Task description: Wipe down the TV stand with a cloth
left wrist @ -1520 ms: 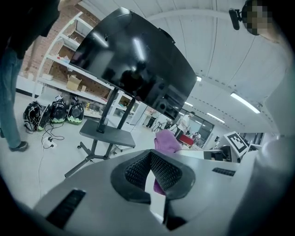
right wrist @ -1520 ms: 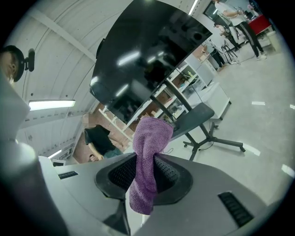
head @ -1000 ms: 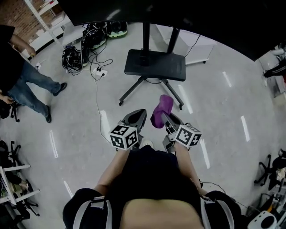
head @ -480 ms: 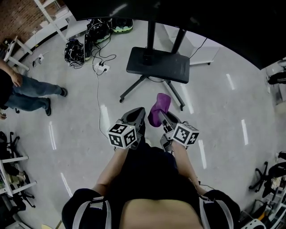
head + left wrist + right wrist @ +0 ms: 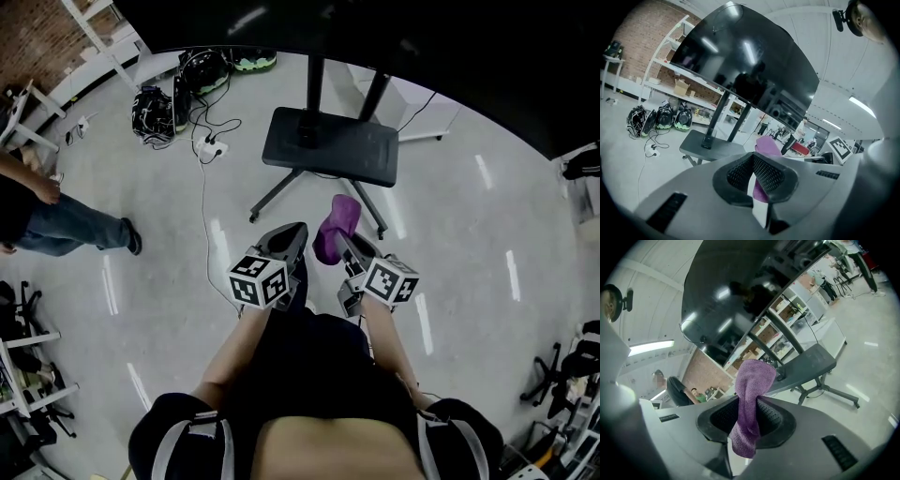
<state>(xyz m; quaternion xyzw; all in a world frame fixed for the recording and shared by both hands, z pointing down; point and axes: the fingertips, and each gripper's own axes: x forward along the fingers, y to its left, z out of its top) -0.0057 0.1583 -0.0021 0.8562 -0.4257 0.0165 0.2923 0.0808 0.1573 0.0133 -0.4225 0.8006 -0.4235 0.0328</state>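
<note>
While I have both grippers low in front of me, the cloth [image 5: 752, 394] is pinched in the right gripper [image 5: 749, 420]. Its jaws are closed onto the purple fabric. One end sticks up past the tips and folds over, and the other end hangs down on the near side of the pads. The cloth is in the air over the floor [image 5: 450, 244], on the near side of the stand [image 5: 330, 150] and not touching it.

The left gripper [image 5: 753, 174] is just left of the right one and level with it. Its tips are together with nothing between them. The purple seen through the slit is the cloth beyond.

The stand's dark base plate is far of both grippers. Two posts [image 5: 314, 89] rise from it to the black screen [image 5: 394, 37] along the far edge, and its thin legs splay out toward me.

Far left on the floor, a white power strip [image 5: 208, 147] lies with its cables. Black bags [image 5: 155, 108] are just beyond it. A person [image 5: 56, 216] in jeans stands at the left edge, well apart from the stand. White shelves [image 5: 670, 75] line the brick wall behind.
</note>
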